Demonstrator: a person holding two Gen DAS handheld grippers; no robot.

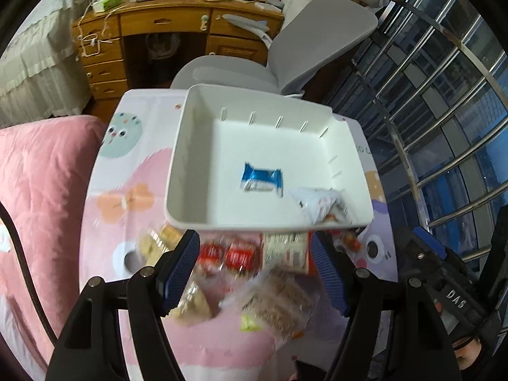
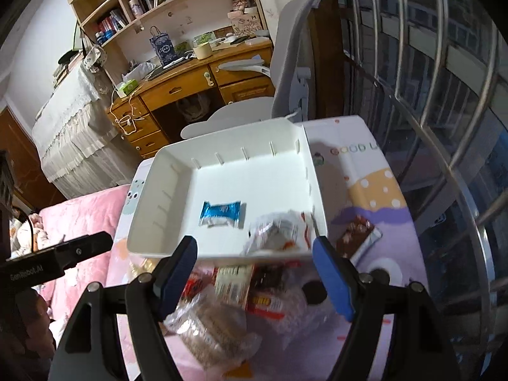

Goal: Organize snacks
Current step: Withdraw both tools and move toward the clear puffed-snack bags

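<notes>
**Two snacks in the box, the rest loose on the table**

Pastel cartoon-printed cloth covers the small table (image 1: 133,171), which stands between a pink quilted bed (image 1: 41,190) and a barred window (image 1: 444,127), with a grey office chair (image 1: 317,38) and a wooden desk (image 1: 177,25) behind it.

On the table sits a shallow white rectangular plastic box (image 1: 203,146) with slotted inner walls. It holds two things: a small blue-and-white foil-wrapped snack (image 1: 263,180) lying flat near the middle of the floor, its long axis running roughly across the box with crimped ends left and right, and a crinkled white packet (image 1: 320,204) slumped against the near right corner.

Just in front of the box lies a blurred heap of loose snacks (image 1: 254,273): red-labelled packets, a pale printed pack, clear bags of brown biscuits. A brown wrapped bar (image 2: 357,236) rests apart on the cloth, to the right of the box.

Above the heap, the left gripper (image 1: 254,273) stands with blue pads wide apart and empty. Likewise spread and holding nothing is the right gripper (image 2: 254,276).
</notes>
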